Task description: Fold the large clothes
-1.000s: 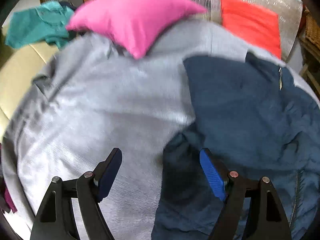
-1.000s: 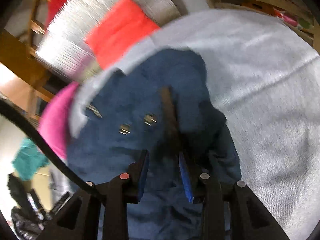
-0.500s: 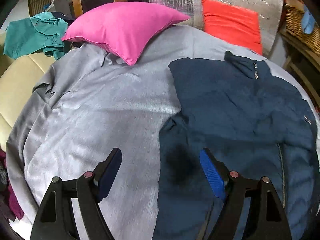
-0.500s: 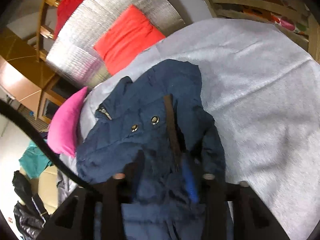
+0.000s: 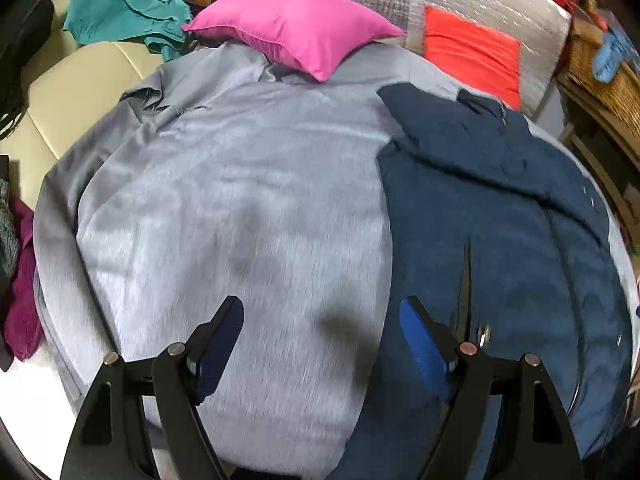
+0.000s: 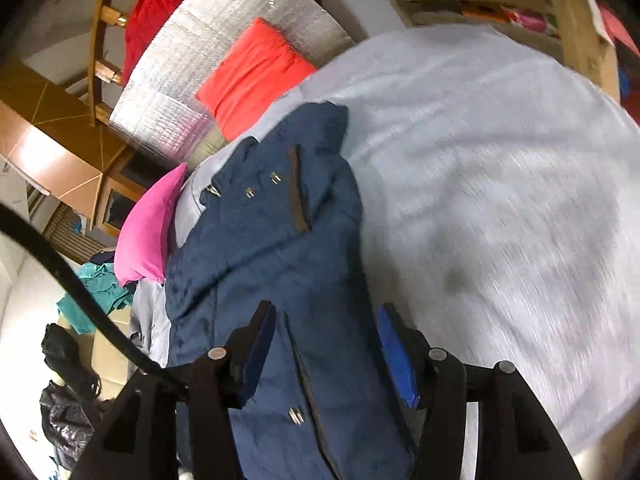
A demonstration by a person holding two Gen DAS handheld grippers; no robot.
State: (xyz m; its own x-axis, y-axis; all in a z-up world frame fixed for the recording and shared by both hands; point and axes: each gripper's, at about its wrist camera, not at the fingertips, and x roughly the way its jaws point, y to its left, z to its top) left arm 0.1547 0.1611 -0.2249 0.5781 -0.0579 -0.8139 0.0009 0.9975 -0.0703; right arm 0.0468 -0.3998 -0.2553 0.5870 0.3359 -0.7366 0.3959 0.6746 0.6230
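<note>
The grey bedspread (image 5: 248,216) covers the whole bed, and the navy jacket (image 5: 500,216) lies along its right-hand side, collar toward the head edge near the orange-red cushion (image 5: 472,52) and the pink pillow (image 5: 296,28). It looks partly folded lengthwise, one front panel laid over the other.

To do the next fold well, I judge each hand should take an outer corner of the hem end nearest the foot edge, pinch through all layers, and carry it flat toward the collar so the padded cloth does not slide.

The left gripper (image 5: 322,344) hangs spread wide over bare bedspread at the jacket's left edge, nothing between its jaws. The right gripper (image 6: 326,350) is above the jacket's front placket, its jaws opening and no cloth pinched.

Motion blur smears the cloth in both views. The hem end is cut off behind the tongs; sleeves are tucked out of sight. The snap studs (image 6: 250,192) are tiny.
</note>
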